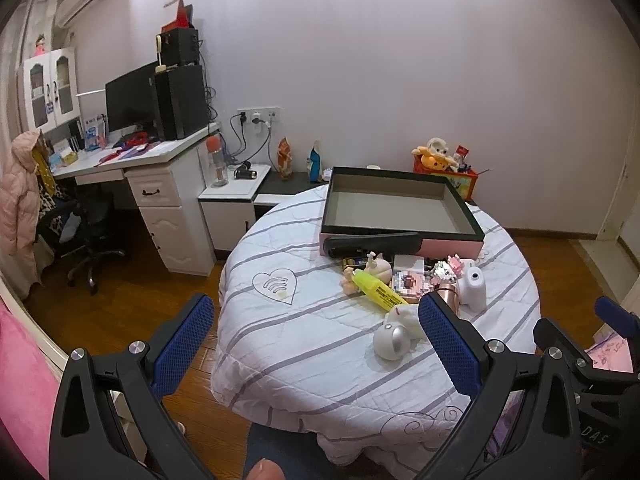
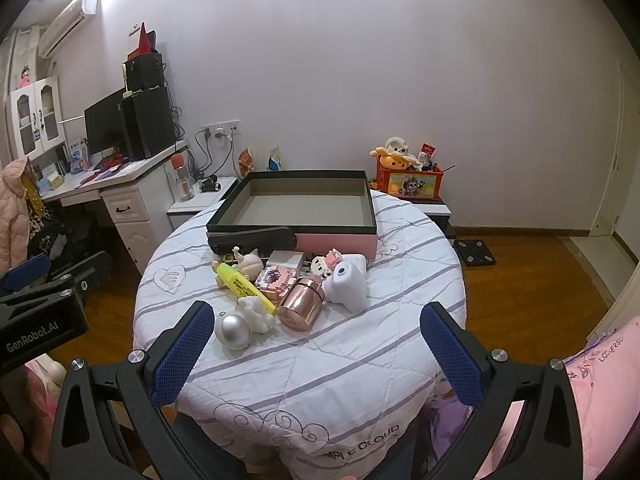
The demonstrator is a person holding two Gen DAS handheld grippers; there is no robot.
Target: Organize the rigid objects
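A pile of small rigid objects lies on the round quilt-covered table: a yellow highlighter, a silver-white ball, a rose-gold jar, a white toy camera, a pink block figure and a black stapler. Behind them stands an open, empty pink box with a black rim. My left gripper is open and empty, above the table's near left edge. My right gripper is open and empty, above the table's near side, short of the pile.
A white desk with a monitor and a black office chair stand to the left. A low cabinet and an orange toy box sit behind the table. Wooden floor surrounds the table; a black scale lies on it at right.
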